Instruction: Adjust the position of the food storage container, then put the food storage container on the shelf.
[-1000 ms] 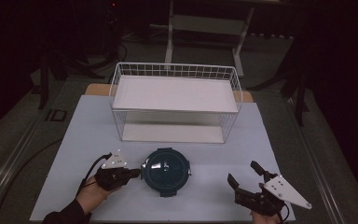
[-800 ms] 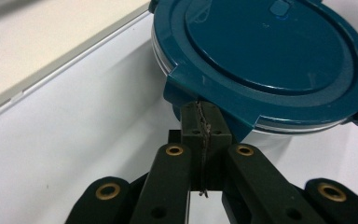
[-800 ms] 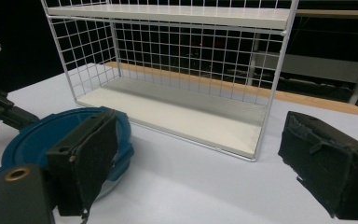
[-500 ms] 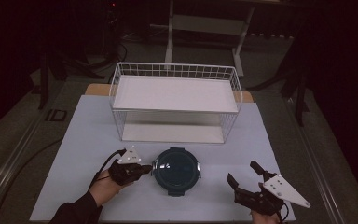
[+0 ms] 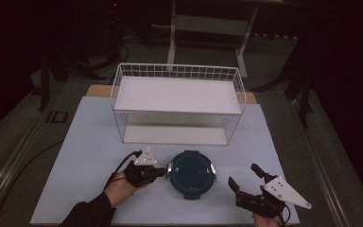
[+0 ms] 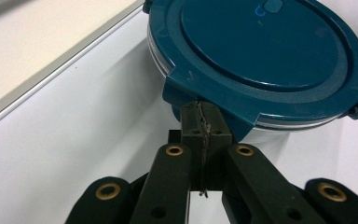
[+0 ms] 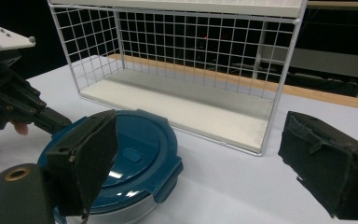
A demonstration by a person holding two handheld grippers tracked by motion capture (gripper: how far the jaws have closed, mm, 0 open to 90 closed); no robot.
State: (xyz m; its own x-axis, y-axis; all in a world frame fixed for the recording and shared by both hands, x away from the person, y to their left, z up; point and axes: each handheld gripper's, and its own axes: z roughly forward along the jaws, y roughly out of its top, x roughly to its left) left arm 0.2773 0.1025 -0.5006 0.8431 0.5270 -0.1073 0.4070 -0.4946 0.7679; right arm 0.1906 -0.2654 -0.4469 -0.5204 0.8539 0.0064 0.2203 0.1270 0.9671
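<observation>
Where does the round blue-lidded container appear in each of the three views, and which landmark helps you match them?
High view: blue-lidded container sits low centre, between the grippers.
Left gripper view: it fills the upper right, at the shut jaws' tips.
Right gripper view: lower left, behind the left jaw.
Shared landmark: white wire basket.

Wire rack (image 5: 177, 101) stands at the back middle of the counter (image 5: 85, 142), its shelf raised above its floor. Lidded round container (image 5: 191, 174) sits on the counter just in front of the rack, near the front edge. Left tool (image 5: 159, 172) lies at the container's left side, jaws closed and touching a clip tab on the lid rim. Right tool (image 5: 246, 178) rests at the front right, apart from the container, jaws spread.
</observation>
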